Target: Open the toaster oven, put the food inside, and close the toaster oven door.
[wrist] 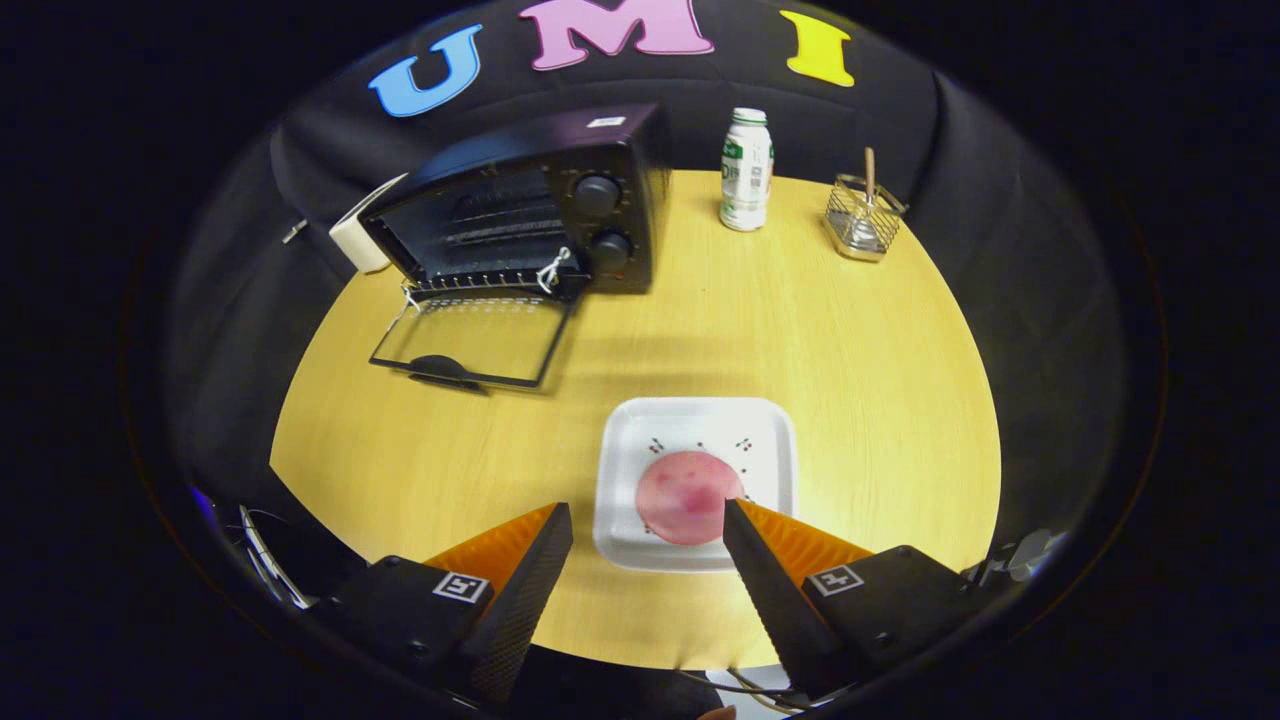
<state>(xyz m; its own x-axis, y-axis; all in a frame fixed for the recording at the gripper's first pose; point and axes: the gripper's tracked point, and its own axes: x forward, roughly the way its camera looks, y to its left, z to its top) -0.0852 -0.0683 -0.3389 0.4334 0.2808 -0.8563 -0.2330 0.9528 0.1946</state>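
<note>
The toaster oven (520, 205) sits at the far left of the round wooden table (880, 380), its glass door (470, 340) already dropped flat onto the tabletop with the handle lying at the near edge. So the opening looks done, and the food comes next.

The food (688, 495) is a flat pink round, something like a slice of cured meat or a soft patty (I can't tell which from here), lying on a white square plate (625, 455) just ahead of the gripper (648, 515). The fingers stand wide apart and hold nothing; the right fingertip overlaps the near right edge of the slice, though whether it touches I cannot say, and the left one hangs over bare table just left of the plate.

My guess is that the slice is light, limp and a bit slick, and thin enough that a pinch from above would likely skid or tear it. The plate looks stiff, light and shallow, with a raised rim, and that rim seems the safer thing to take hold of, at the near edge, carrying food and plate together and keeping them level so the slice doesn't slide off.

A white bottle (746, 170) and a wire holder (863, 215) stand at the far side, well apart from all this.
</note>
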